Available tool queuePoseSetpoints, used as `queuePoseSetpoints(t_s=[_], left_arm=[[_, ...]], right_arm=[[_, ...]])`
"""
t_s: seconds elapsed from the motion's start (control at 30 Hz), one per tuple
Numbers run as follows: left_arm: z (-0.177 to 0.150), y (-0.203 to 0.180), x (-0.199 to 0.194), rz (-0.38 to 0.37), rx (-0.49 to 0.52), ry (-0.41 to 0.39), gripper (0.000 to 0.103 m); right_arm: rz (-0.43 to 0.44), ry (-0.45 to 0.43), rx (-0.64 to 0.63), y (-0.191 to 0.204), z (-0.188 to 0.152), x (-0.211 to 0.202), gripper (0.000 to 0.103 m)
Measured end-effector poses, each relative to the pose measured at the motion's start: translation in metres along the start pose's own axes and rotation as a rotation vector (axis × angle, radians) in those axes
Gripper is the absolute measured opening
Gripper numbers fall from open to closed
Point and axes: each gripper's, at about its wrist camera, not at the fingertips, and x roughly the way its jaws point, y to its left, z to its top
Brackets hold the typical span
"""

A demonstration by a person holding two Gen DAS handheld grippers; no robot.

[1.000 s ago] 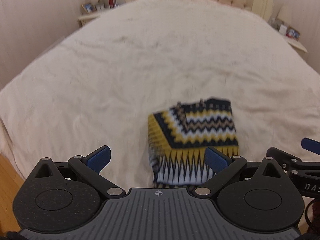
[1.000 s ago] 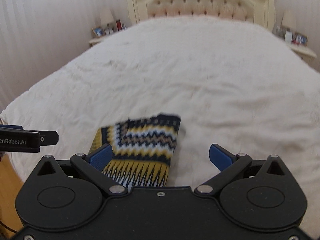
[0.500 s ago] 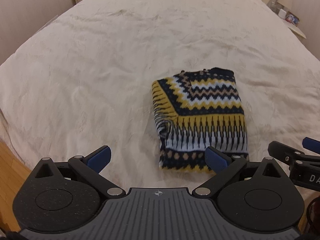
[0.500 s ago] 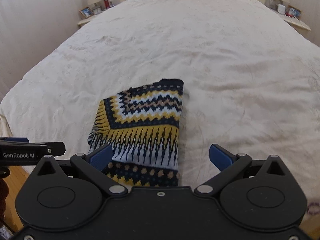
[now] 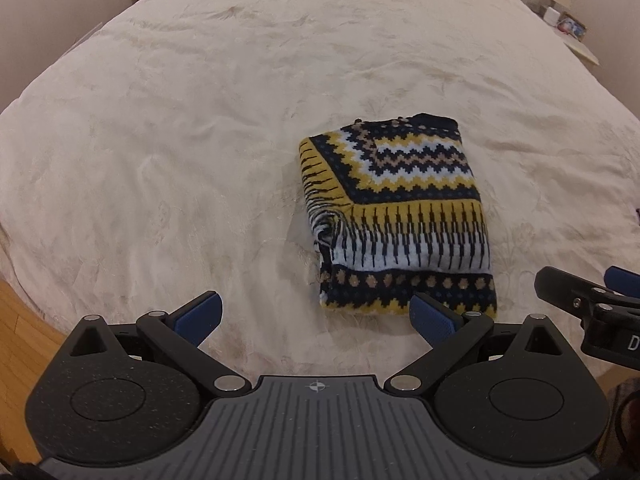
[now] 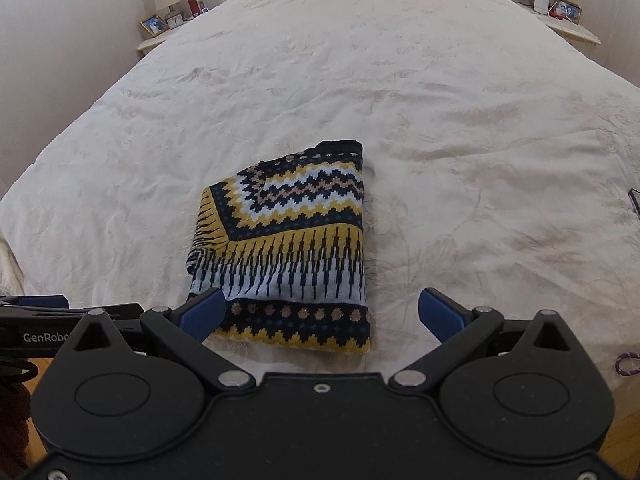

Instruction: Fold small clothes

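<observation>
Both the left gripper point(image 5: 316, 316) and right gripper point(image 6: 322, 314) have their fingers spread wide, holding nothing. The folded sweater point(image 6: 288, 248) lies on the bed point(image 6: 440, 100) just ahead of them.

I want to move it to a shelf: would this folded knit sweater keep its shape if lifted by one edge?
Probably not. The sweater is soft knit, and its left side already bunches loosely, so layers would likely droop and unfold. It looks thick, so fairly heavy for its size. Pushed across the bedspread, it would probably drag and wrinkle.
</observation>
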Motion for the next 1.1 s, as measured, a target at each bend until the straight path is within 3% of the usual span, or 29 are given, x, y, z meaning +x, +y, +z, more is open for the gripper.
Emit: queuePoseSetpoints(t_s=[1.1], left_arm=[[-0.006, 0.009, -0.004, 0.035, 0.008, 0.004, 0.101]], right_arm=[[-0.009, 0.038, 0.009, 0.004, -0.013, -0.004, 0.102]])
